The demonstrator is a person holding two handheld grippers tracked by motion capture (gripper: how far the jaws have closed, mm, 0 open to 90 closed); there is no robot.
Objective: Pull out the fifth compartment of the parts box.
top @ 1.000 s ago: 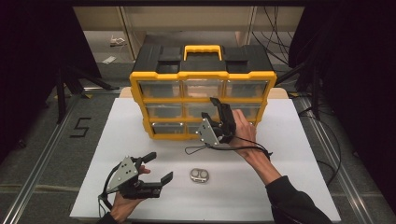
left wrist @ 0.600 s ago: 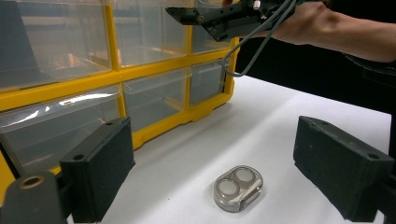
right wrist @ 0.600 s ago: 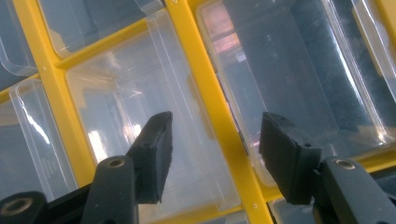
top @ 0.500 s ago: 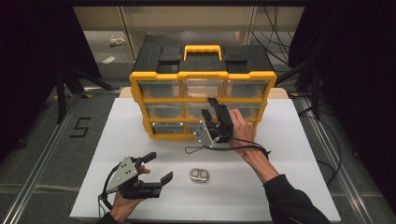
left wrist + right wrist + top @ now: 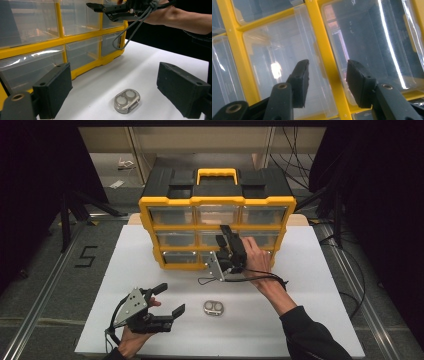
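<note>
Currently the right gripper (image 5: 226, 236), jaws narrowing around nothing yet, faces the yellow-framed organiser of clear plastic drawers (image 5: 217, 231) at the white board's (image 5: 320, 310) far edge; centre them on one drawer's lip. Left gripper (image 5: 167, 301) hangs open near the small clear twin-well case (image 5: 213, 308).

Yellow-framed organizer (image 5: 216, 205) with clear drawers (image 5: 172, 215); white table (image 5: 310, 285).
</note>
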